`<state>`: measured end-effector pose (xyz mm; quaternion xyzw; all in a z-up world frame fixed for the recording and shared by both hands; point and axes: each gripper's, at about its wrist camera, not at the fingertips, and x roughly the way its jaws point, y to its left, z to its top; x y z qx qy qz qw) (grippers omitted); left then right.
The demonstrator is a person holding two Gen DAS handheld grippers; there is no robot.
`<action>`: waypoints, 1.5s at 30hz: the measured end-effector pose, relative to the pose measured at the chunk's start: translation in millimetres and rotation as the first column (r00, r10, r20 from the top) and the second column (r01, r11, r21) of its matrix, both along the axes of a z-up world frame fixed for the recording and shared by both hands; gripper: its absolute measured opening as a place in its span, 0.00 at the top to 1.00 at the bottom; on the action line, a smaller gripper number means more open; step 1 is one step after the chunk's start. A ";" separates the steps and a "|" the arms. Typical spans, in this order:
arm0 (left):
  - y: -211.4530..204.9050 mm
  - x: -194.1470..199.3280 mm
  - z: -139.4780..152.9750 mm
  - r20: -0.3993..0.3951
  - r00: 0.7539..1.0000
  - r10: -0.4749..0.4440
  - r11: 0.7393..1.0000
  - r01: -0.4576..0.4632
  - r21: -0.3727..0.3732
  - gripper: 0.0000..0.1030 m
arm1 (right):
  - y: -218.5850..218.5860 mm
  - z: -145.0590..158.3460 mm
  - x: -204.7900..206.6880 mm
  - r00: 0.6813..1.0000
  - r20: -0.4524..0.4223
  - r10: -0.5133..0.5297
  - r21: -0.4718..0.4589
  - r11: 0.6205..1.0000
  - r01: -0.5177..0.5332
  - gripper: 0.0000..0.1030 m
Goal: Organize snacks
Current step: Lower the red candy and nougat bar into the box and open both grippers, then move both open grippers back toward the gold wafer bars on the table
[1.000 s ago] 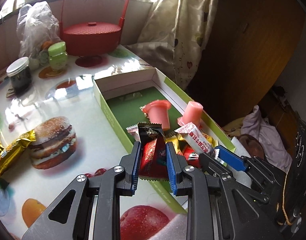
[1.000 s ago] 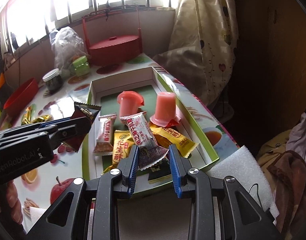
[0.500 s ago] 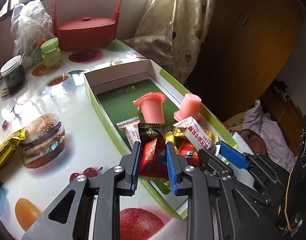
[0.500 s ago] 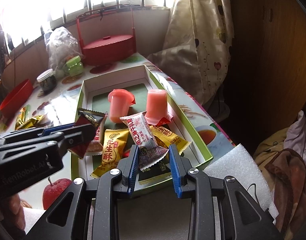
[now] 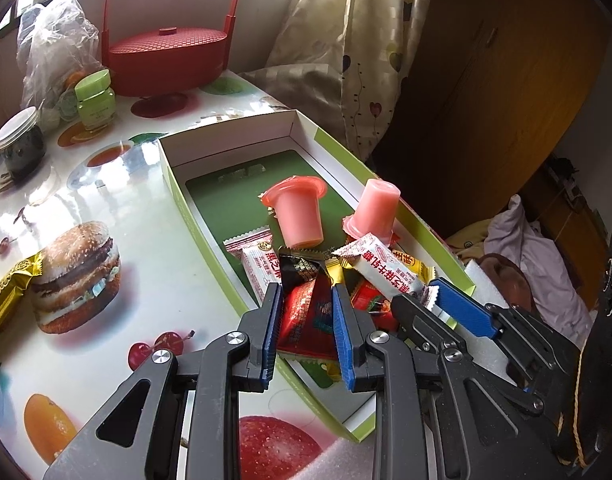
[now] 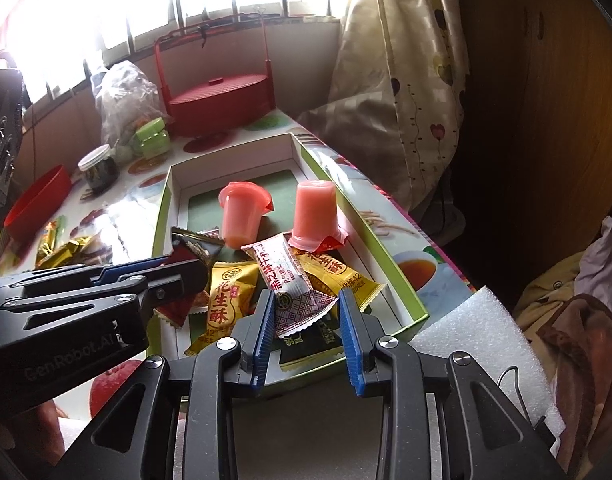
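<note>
Snacks lie heaped at the near end of the green box (image 5: 406,216) along the tabletop's right edge. Left wrist view: your left tongs (image 5: 306,320) pinch a red-and-black packet (image 5: 306,308) above the box's near end; next, I'd judge, release it onto the pile. Right wrist view: your right tongs (image 6: 306,316) pinch a white-and-red wafer packet (image 6: 290,280) over the pile; the two pink jelly cups (image 6: 242,216) crowd the middle.

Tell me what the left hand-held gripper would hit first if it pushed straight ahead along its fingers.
Holding the red-and-black packet, the left hand-held gripper would likely meet the white-and-pink packet first, then the upright pink jelly cup in the green box; depth is unclear.
</note>
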<state>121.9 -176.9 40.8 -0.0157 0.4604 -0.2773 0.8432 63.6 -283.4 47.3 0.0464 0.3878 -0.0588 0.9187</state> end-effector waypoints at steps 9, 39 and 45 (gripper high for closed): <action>-0.8 -1.7 1.2 0.003 1.000 -0.003 1.000 0.003 0.007 0.74 | 1.1 0.8 -0.4 1.000 0.003 0.006 0.010 1.000 -0.006 0.66; 37.0 -41.4 37.9 0.129 0.990 0.054 0.998 -0.058 0.021 0.60 | 18.8 21.8 -21.1 0.998 0.064 0.014 0.000 1.000 -0.014 0.49; 52.0 -45.8 41.9 0.146 0.986 0.084 0.996 -0.089 0.022 0.60 | 27.3 26.5 -21.4 0.997 0.074 0.033 -0.004 0.999 -0.033 0.49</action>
